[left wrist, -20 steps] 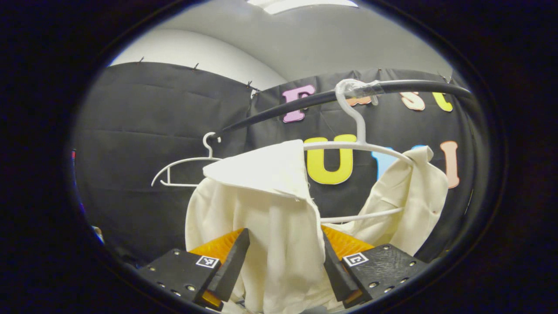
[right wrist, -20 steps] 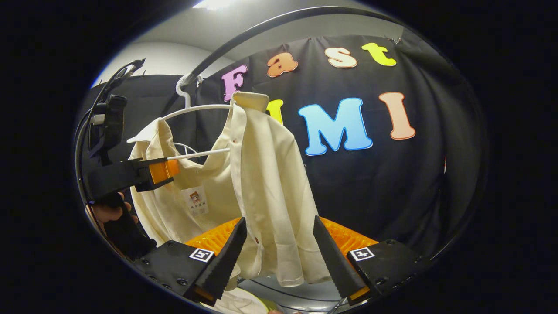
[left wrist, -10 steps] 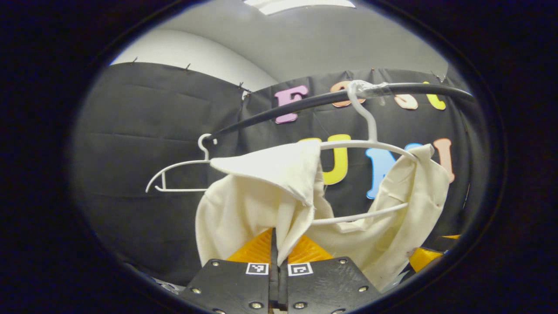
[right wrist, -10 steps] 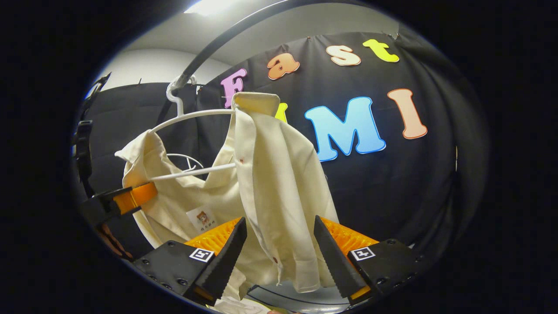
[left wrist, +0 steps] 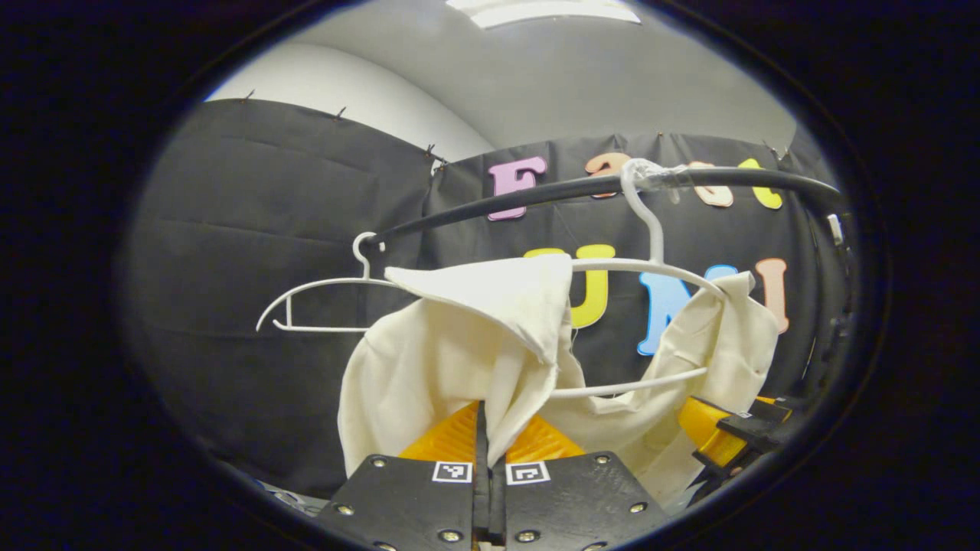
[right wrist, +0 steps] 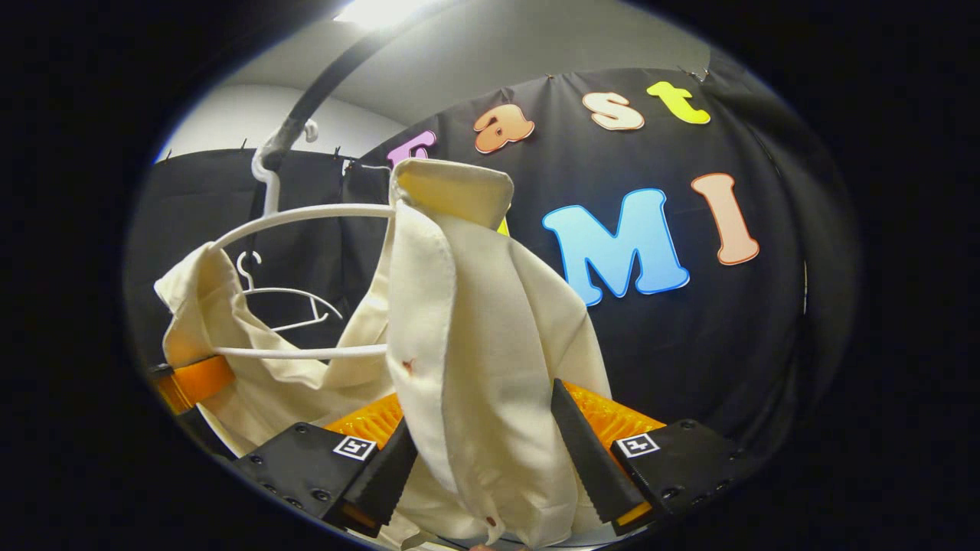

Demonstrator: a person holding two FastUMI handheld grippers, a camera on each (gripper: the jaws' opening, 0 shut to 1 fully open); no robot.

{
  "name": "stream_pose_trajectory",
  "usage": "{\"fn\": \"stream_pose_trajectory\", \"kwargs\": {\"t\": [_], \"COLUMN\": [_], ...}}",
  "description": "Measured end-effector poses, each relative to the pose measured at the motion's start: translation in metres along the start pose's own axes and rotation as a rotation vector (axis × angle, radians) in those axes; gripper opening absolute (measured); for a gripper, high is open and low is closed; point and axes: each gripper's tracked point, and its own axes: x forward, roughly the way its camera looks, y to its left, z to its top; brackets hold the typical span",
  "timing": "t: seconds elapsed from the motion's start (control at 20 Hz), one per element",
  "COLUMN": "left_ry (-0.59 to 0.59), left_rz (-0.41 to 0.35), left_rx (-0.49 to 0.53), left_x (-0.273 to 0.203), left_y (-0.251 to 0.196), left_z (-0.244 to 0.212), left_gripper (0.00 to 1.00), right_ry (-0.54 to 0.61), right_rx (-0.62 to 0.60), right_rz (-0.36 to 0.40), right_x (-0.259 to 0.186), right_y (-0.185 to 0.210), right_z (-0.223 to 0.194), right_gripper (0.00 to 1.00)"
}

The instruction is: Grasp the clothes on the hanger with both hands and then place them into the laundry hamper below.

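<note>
Cream cotton shirt (right wrist: 475, 321), soft and light, draped over white hanger (left wrist: 651, 268). Left gripper (left wrist: 490, 459) clenched on one front edge; right gripper (right wrist: 486, 467) spread, other panel hanging between fingers, ready to pinch.

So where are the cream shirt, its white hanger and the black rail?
cream shirt (right wrist: 490, 321), right gripper view, front panel.
white hanger (left wrist: 651, 266), left gripper view, upper arm.
black rail (left wrist: 536, 191), left gripper view, mid-span.
</note>
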Motion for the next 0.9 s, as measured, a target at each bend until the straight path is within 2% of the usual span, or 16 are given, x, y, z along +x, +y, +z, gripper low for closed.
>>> {"fn": "stream_pose_trajectory", "kwargs": {"t": [0.1, 0.15, 0.25, 0.3, 0.4, 0.45, 0.55, 0.75, 0.9], "left_ry": [-0.006, -0.01, -0.014, -0.014, -0.017, -0.024, -0.036, -0.088, -0.116], "left_rz": [0.008, 0.013, 0.026, 0.03, 0.039, 0.045, 0.065, 0.074, 0.097], "left_rx": [-0.002, -0.003, -0.006, -0.011, -0.029, -0.044, -0.053, -0.011, -0.021], "left_x": [-0.006, -0.008, -0.012, -0.012, -0.015, -0.017, -0.023, -0.023, -0.031], "left_y": [0.002, 0.003, 0.002, 0.001, 0.005, 0.007, 0.013, 0.027, 0.036], "left_z": [0.002, 0.003, 0.001, 0.001, 0.002, 0.004, 0.006, 0.022, 0.031], "left_gripper": [0.01, 0.01, 0.02, 0.01, 0.01, 0.01, 0.0, 0.0, 0.0], "right_ry": [-0.015, -0.022, -0.035, -0.046, -0.062, -0.049, -0.053, -0.102, -0.131], "right_rx": [-0.008, -0.005, 0.02, 0.043, 0.089, 0.094, 0.086, 0.121, 0.127], "right_rz": [-0.022, -0.032, -0.049, -0.057, -0.005, 0.02, 0.034, -0.005, -0.044], "right_x": [0.007, 0.009, 0.015, 0.016, 0.018, 0.017, 0.013, 0.009, 0.011], "right_y": [-0.005, -0.009, -0.017, -0.024, -0.019, -0.016, -0.019, -0.029, -0.044], "right_z": [0.001, 0.002, 0.006, 0.009, 0.016, 0.012, 0.015, 0.03, 0.039], "right_gripper": [0.96, 0.89, 0.64, 0.47, 0.14, 0.07, 0.07, 0.08, 0.08]}}
